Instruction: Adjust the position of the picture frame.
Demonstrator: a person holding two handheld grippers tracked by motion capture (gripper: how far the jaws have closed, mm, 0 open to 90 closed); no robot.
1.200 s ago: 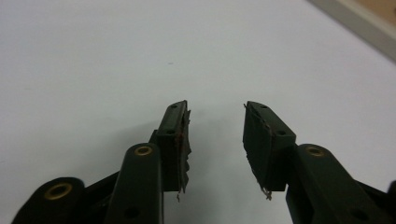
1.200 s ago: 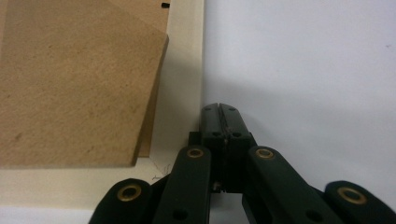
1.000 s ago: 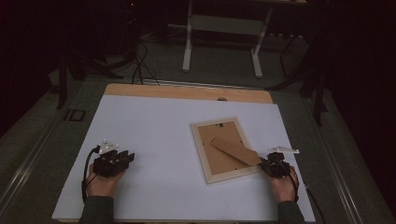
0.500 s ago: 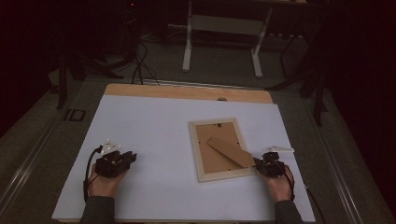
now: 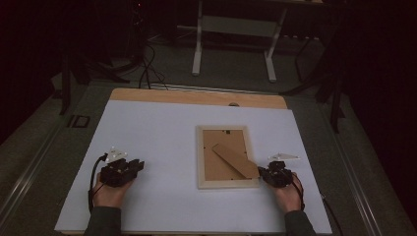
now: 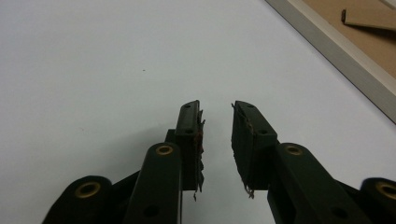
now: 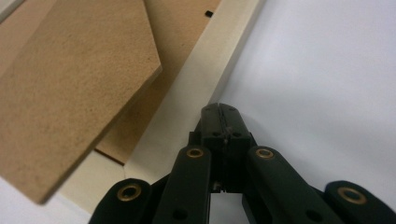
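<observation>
Picture frame (image 5: pixel 227 156) is laid face down on the white table (image 5: pixel 147 128), no readable writing seen. Right gripper (image 7: pixel 219 112) is pinched closed against its edge; left gripper (image 6: pixel 217 121) is held slightly apart, empty.

Looks like a lab or recording room rather than a home. Dim all round, with light falling mainly on a wooden table (image 5: pixel 196 97) covered by a white sheet (image 5: pixel 157 128) that leaves the far edge bare. Dark carpeted floor (image 5: pixel 236 73) beyond that edge, loose black cables (image 5: pixel 146 64) trailing across it, the white legs of a stand (image 5: pixel 198 39) farther back, and dark equipment frames (image 5: pixel 339 83) off the right edge.
</observation>
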